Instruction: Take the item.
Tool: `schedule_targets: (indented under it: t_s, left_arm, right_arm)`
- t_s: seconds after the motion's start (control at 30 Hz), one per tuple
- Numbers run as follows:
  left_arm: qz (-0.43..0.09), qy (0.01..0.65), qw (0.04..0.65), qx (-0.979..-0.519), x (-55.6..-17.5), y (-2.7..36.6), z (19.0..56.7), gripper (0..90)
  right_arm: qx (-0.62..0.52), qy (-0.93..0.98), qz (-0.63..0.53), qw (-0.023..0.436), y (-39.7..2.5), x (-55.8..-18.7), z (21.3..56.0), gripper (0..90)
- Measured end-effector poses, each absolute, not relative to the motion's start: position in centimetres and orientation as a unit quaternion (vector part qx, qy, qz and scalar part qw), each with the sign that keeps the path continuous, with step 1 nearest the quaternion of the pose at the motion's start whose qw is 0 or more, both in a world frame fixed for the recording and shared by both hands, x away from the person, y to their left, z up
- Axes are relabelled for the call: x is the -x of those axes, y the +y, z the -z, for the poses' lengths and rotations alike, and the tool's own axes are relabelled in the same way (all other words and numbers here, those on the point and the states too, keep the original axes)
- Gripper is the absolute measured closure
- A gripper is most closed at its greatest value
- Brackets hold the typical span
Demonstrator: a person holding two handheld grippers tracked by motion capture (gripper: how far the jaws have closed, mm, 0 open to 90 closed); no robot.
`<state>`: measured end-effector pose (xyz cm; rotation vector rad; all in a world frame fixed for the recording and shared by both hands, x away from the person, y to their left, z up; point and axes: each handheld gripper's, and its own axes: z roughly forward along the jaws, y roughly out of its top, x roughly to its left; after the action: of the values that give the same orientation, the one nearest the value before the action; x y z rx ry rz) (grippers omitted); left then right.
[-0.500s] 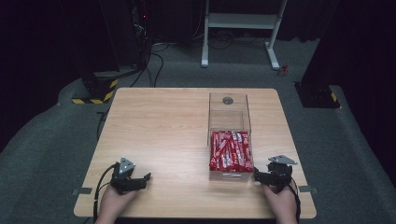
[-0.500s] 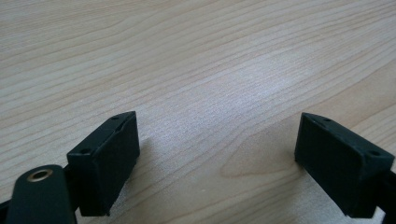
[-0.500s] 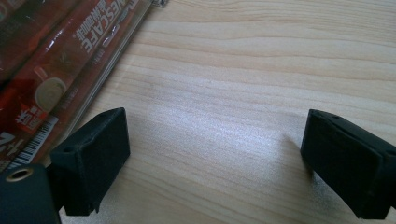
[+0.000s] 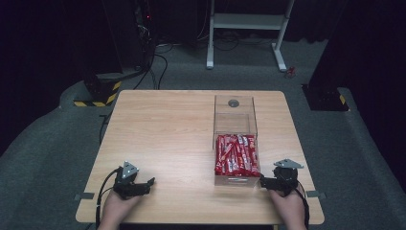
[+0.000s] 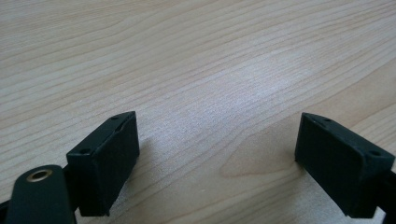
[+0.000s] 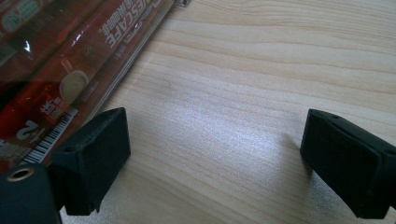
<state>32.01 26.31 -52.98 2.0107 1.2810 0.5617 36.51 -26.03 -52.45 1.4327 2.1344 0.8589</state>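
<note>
Red sachet packs (image 4: 236, 154) fill the near half of a clear plastic box (image 4: 234, 128); the far half of the box holds none. The box stands on the right part of the wooden table (image 4: 163, 134). Just beside the box's near right corner, the right hand-held gripper (image 4: 262, 182) rests low over the table with its jaws spread wide, one jaw next to the box wall, gripping nothing. Well to the left of the box, near the table's front edge, the left hand-held gripper (image 4: 150, 182) has its jaws equally wide apart over bare wood.
</note>
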Motion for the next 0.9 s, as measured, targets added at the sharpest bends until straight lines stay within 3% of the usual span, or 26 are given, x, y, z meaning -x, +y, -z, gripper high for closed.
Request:
schedule_targets:
  t_s: [0.6, 0.67, 0.9]
  left_arm:
    - [-0.208, 0.491, 0.334, -0.777, -32.0, 26.3, 52.7, 16.8]
    - [-0.181, 0.504, 0.353, -0.768, -32.0, 26.5, 52.4, 17.7]
    - [-0.188, 0.488, 0.361, -0.772, -31.8, 26.5, 51.5, 16.1]
  right_arm:
    - [-0.517, 0.769, -0.309, 0.212, -26.1, -36.3, 52.4, 8.1]
    - [-0.518, 0.768, -0.309, 0.214, -26.0, -36.3, 52.5, 8.1]
    - [-0.518, 0.768, -0.309, 0.215, -26.0, -36.2, 52.5, 8.1]
